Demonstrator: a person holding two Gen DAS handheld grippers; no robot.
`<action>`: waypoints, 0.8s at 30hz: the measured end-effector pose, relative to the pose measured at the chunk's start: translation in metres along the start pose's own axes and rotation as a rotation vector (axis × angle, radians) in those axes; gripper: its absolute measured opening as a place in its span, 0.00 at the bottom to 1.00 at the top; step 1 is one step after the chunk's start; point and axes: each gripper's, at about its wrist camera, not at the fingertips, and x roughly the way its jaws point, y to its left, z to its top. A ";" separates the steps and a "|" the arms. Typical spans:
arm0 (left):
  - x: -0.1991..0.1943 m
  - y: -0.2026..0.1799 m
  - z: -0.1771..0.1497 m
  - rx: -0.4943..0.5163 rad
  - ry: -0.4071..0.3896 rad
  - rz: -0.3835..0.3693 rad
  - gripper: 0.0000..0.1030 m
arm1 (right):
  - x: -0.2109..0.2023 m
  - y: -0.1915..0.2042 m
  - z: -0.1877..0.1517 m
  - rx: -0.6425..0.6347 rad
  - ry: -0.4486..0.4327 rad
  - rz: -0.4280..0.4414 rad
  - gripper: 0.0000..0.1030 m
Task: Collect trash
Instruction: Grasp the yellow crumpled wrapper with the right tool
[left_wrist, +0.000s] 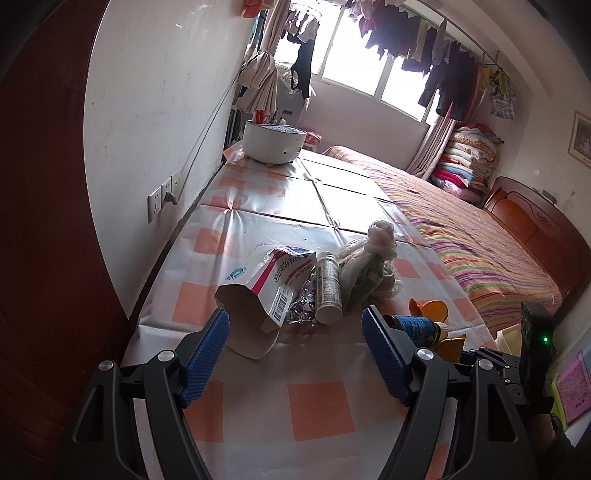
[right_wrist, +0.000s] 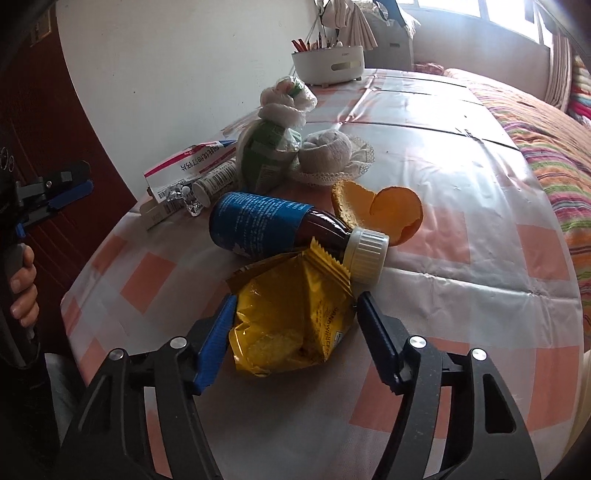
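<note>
Step in hand: first pickup from the trash heap on my checked, glossy tablecloth (right_wrist: 461, 206). My right gripper (right_wrist: 293, 314) stands spread around the yellow wrapper (right_wrist: 291, 317), crinkled foil, pads beside it but not yet pressing; next I judge it must close gently, as foil slips. My left gripper (left_wrist: 295, 328) is spread and empty, facing the torn carton (left_wrist: 258, 295), stiff card. Also: brown bottle (right_wrist: 266, 225), smooth, lying flat; curled orange peel (right_wrist: 391, 214); small white vial (left_wrist: 327, 291); knotted plastic bag (right_wrist: 275, 140).
</note>
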 end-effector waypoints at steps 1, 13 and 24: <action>0.001 0.000 0.000 -0.001 0.001 0.002 0.70 | -0.001 0.000 0.000 -0.007 -0.001 -0.008 0.58; 0.013 -0.005 -0.003 0.013 0.042 0.002 0.70 | -0.023 0.003 0.001 -0.017 -0.090 0.040 0.39; 0.018 -0.005 -0.006 0.013 0.068 0.002 0.70 | -0.048 0.009 0.005 -0.033 -0.197 0.057 0.25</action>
